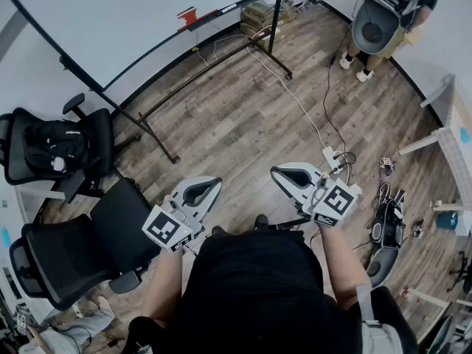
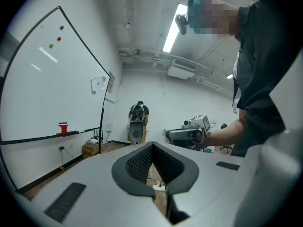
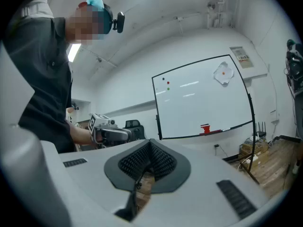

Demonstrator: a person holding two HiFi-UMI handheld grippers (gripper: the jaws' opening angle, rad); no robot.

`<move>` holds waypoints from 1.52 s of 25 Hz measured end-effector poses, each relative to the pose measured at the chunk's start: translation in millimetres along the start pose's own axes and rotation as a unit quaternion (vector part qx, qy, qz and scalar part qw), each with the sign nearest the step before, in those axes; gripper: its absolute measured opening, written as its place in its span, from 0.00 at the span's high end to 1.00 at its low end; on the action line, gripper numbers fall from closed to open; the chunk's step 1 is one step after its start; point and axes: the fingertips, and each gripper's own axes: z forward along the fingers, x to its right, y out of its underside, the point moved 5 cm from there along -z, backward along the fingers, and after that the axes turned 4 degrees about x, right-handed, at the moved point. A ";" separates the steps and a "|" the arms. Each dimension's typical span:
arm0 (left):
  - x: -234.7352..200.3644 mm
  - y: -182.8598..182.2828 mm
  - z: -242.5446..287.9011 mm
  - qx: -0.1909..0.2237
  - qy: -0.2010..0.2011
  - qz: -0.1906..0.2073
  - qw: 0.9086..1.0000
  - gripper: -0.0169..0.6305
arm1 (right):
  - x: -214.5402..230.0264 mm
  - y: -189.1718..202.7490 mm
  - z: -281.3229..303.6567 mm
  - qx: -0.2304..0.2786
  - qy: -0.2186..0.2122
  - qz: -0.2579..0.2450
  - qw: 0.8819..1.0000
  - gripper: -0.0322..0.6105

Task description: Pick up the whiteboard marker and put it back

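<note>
With the left claw (image 2: 152, 148) and right claw (image 3: 150, 143) both closed and empty, the task looked unstarted, the whiteboard marker (image 3: 224, 129) seemingly lying far off on the whiteboard (image 3: 203, 98) ledge beside a red block (image 3: 205, 129).

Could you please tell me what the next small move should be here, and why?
Probably walk toward the whiteboard: what looks like the marker lies on its tray beside a red block, far from the left gripper and right gripper, both shut and empty.
</note>
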 end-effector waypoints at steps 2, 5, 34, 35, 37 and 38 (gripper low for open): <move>7.0 2.1 20.9 -0.003 0.003 -0.005 1.000 0.96 | 10.7 -2.0 -13.9 -0.001 -0.002 0.000 1.000 0.92; 10.1 7.5 50.9 -0.015 -0.001 -0.017 1.000 0.96 | 33.5 0.7 -29.2 -0.017 0.001 -0.003 1.000 0.92; -146.4 20.0 192.6 -0.040 -0.006 -0.084 0.996 0.96 | 220.6 -7.1 -29.2 -0.002 0.053 0.011 0.999 0.92; -162.1 15.1 201.7 -0.034 -0.001 -0.085 0.996 0.96 | 234.3 -9.8 -25.8 -0.007 0.064 0.015 0.998 0.92; -196.6 6.5 219.3 -0.024 0.007 -0.086 0.996 0.96 | 262.1 -15.2 -16.2 -0.022 0.081 0.020 0.996 0.92; -214.1 2.8 227.8 -0.021 0.010 -0.088 0.996 0.96 | 275.3 -18.8 -10.2 -0.030 0.088 0.020 0.996 0.92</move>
